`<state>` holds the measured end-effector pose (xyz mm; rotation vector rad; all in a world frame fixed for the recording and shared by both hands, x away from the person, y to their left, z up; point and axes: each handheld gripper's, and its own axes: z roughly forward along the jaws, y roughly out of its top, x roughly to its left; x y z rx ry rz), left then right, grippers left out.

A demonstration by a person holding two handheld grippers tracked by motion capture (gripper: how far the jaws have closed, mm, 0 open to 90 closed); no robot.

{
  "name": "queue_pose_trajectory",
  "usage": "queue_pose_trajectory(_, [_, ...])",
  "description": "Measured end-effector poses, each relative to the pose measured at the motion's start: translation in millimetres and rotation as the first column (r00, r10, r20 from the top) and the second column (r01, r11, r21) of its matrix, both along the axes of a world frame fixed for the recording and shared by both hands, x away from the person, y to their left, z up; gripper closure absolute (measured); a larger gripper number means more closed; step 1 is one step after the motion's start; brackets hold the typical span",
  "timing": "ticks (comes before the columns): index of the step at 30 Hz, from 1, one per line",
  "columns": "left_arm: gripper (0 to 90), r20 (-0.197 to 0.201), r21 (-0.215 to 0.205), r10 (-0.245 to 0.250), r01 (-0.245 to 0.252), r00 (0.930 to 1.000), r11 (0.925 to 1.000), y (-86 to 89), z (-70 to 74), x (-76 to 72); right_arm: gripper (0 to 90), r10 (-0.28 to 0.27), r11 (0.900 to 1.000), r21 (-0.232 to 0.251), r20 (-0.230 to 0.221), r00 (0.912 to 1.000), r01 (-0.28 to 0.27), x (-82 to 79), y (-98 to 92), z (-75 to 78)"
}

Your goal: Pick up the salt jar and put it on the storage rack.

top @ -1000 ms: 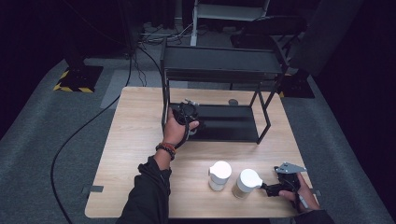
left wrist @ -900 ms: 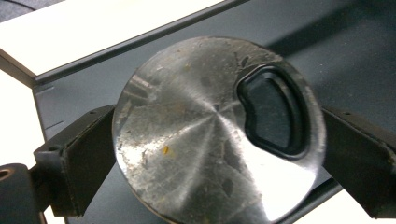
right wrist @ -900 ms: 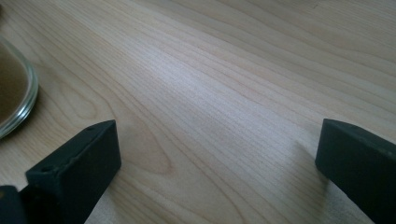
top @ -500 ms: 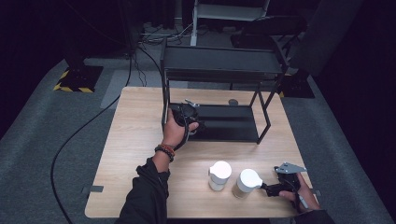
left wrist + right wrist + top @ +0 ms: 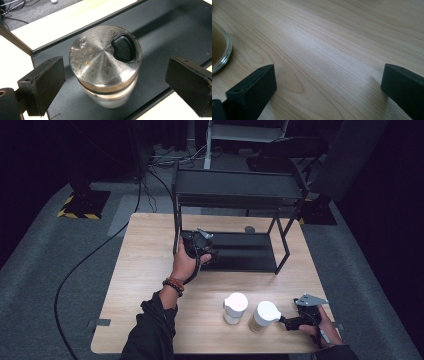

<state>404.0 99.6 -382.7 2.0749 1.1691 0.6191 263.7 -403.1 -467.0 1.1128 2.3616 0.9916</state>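
Observation:
A glass jar with a scuffed steel lid and a black flap [image 5: 105, 62] stands upright on the black lower shelf [image 5: 175, 30] of a rack. My left gripper [image 5: 116, 76] is open around it, one jaw on each side and neither touching. In the high view the left gripper [image 5: 206, 251] sits at the left end of the lower shelf [image 5: 245, 252]. My right gripper [image 5: 288, 321] rests low near the table's front right corner, open, its jaws pointing at a white-lidded jar [image 5: 264, 315]. In its own view the right gripper [image 5: 327, 82] holds nothing over bare wood.
A second white-lidded jar [image 5: 235, 306] stands just left of the first. The glass rim of a jar [image 5: 218, 50] shows at the left of the right gripper view. The rack's upper shelf [image 5: 240, 190] overhangs the lower one. A small grey disc [image 5: 249, 229] lies behind the rack.

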Motion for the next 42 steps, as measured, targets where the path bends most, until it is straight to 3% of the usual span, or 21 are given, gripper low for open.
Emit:
queue_pose_trajectory(14, [2.8,0.057,0.03,-0.048,0.047,0.9972,0.9985,0.7,6.5,-23.9,0.0,0.0,1.0,0.0,0.0,1.0,0.0,0.0,0.0,0.0])
queue_pose_trajectory(20, [2.8,0.091,0.069,-0.082,0.076,0.9924,0.9947,-0.8,9.0,-37.4,0.0,0.0,1.0,0.0,0.0,1.0,0.0,0.0,0.0,0.0])
queue_pose_trajectory(24, [2.6,0.102,0.069,-0.097,0.09,0.9901,0.9936,0.8,9.0,-46.1,0.0,0.0,1.0,0.0,0.0,1.0,0.0,0.1,0.0,0.0])
queue_pose_trajectory(29, [2.5,0.121,0.072,-0.114,0.106,0.9862,0.9918,7.0,8.0,-57.7,0.0,0.0,1.0,0.0,0.0,1.0,0.0,0.1,0.0,0.0])
queue_pose_trajectory(31, [2.4,0.129,0.091,-0.118,0.107,0.9845,0.9901,8.2,7.1,-61.6,0.0,0.0,1.0,0.0,0.0,1.0,0.0,0.1,0.0,0.0])
queue_pose_trajectory(42, [2.4,0.14,0.11,-0.128,0.113,0.9818,0.9875,17.6,-1.1,-77.7,0.0,0.0,1.0,0.0,0.0,1.0,0.0,0.1,0.0,0.1])
